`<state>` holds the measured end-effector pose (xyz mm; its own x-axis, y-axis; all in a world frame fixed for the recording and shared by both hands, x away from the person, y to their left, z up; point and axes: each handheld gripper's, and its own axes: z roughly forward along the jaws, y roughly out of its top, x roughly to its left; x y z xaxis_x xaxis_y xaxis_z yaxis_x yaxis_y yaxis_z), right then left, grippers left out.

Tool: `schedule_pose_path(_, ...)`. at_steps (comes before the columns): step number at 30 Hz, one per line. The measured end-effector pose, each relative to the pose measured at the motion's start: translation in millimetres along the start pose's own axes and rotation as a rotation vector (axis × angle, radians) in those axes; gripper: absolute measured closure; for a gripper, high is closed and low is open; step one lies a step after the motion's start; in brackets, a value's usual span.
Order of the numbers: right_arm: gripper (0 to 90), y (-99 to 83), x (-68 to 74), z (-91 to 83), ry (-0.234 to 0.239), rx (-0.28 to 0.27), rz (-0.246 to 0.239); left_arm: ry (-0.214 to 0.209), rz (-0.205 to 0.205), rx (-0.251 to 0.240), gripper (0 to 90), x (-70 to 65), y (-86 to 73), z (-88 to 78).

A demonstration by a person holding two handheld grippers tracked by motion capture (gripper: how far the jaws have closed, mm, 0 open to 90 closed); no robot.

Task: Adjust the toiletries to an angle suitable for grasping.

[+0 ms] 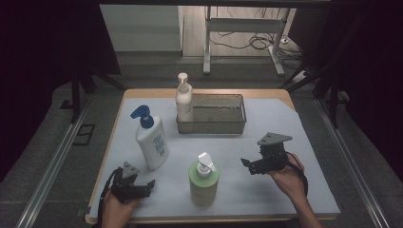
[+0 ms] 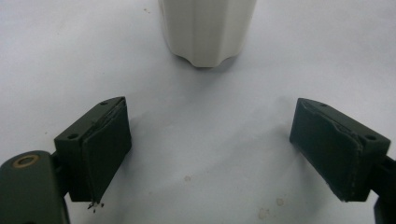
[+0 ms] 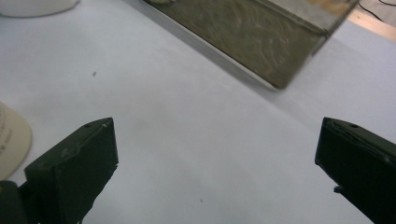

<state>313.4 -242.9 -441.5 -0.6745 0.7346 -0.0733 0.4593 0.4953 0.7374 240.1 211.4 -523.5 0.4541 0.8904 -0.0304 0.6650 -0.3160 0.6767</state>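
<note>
High view: the green pump bottle [image 1: 204, 183] stands at six o'clock on the bench [image 1: 285, 123], likely heavy and slick, best gripped mid-body, between the wide-open, empty left gripper [image 1: 148, 184] and right gripper [image 1: 245, 165].

On your tabletop [image 1: 285, 118], the tray [image 1: 212, 124] sits at the back with one pump bottle [image 1: 184, 100] in its left end. A second bottle [image 1: 151, 138] stands front-left of it; a third [image 1: 204, 180] stands nearest you, between your tongs.
</note>
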Motion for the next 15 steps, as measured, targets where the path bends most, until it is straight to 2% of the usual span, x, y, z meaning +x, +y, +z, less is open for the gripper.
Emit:
schedule_pose_path(3,0.0,-9.7,0.1,-0.5,-0.009,0.006,0.015,0.000,0.000,0.000,12.2,0.0,0.0,0.0)
schedule_pose_path(5,0.0,-17.6,0.1,-1.1,0.003,-0.003,0.036,0.001,0.001,0.000,12.2,0.0,0.0,0.0)
schedule_pose_path(10,0.0,-33.8,0.5,1.5,0.013,-0.007,0.050,0.000,0.000,0.000,12.2,0.0,0.0,0.0)
schedule_pose_path(15,0.0,-51.2,0.4,11.0,0.012,0.029,0.058,0.001,0.002,0.000,12.2,0.2,0.0,0.0)
